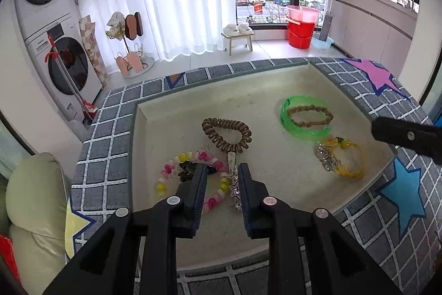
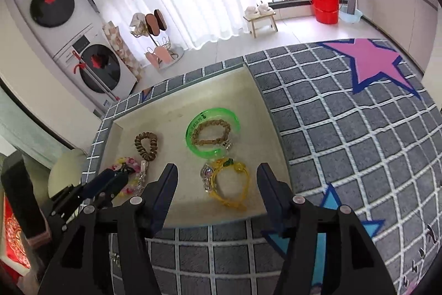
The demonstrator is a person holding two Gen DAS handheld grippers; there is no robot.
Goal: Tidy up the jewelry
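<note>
Jewelry lies in the cream tray at frame centre. Your left gripper hangs partly open over the silver star clip beside the pink-yellow bead bracelet, gripping nothing. Your right gripper gapes wide, empty, above the yellow cord bracelet, lower centre.

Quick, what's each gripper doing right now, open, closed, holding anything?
Left gripper: open, low over the silver star hair clip, holding nothing.
Right gripper: wide open, empty, near the yellow bracelet.
</note>
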